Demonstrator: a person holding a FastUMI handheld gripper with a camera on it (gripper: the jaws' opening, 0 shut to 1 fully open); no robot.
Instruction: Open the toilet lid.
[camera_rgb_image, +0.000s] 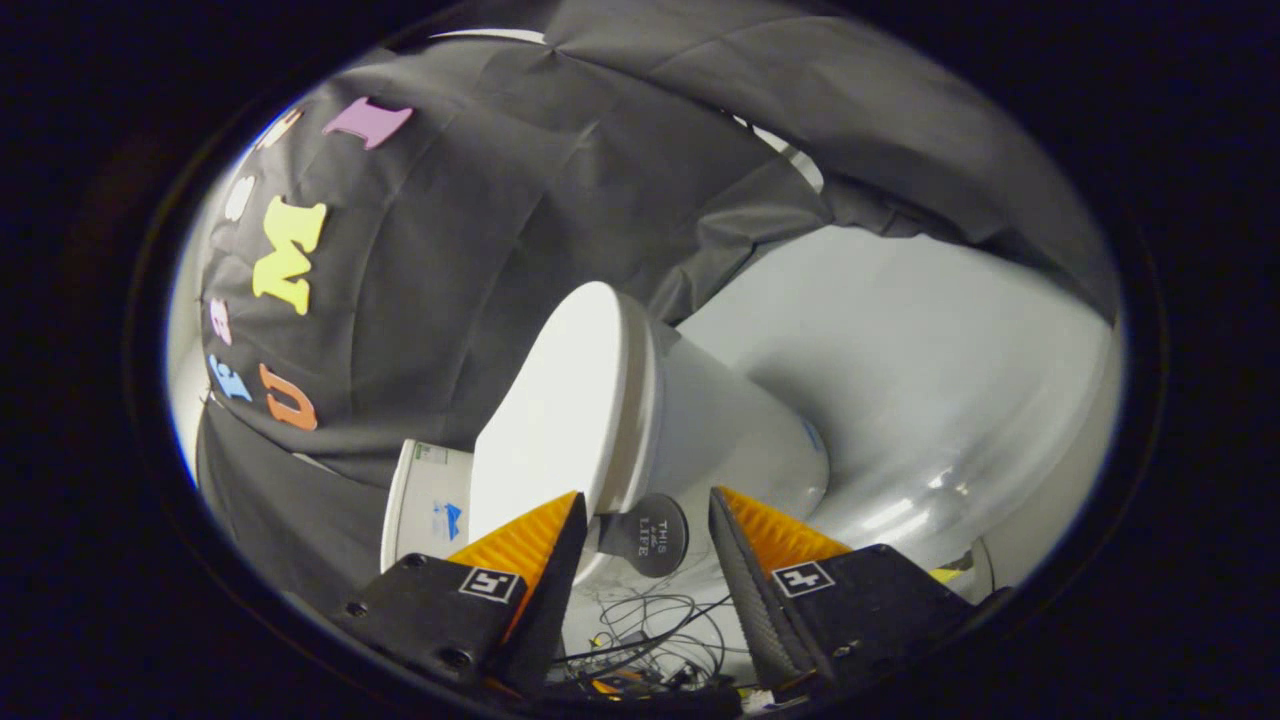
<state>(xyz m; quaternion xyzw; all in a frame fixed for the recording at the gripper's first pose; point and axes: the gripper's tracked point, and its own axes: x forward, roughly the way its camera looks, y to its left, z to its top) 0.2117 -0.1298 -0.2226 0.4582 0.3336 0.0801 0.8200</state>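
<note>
Approaching the toilet (720, 430) is the step I judge to be in hand: my hand-held gripper (648, 520) is spread wide and grips nothing, its two fingers apart with a clear gap between them. The camera is rolled, so the toilet looks tipped on its side. The toilet lid (555, 400) is closed, lying flat on the seat, and its front edge sits just ahead of my fingers, nearest the left one. In the gap between the fingers I see a dark round disc (650, 535) hanging at the lid's edge; it may be a pull tab, though I cannot be sure. Loose cables (650, 625) lie on the floor (900, 380) below. Next, as I read it, I must ease forward, bracket that disc or the lid's rim, clench, then swing the lid away from the seat toward the cistern (425, 500).
</note>
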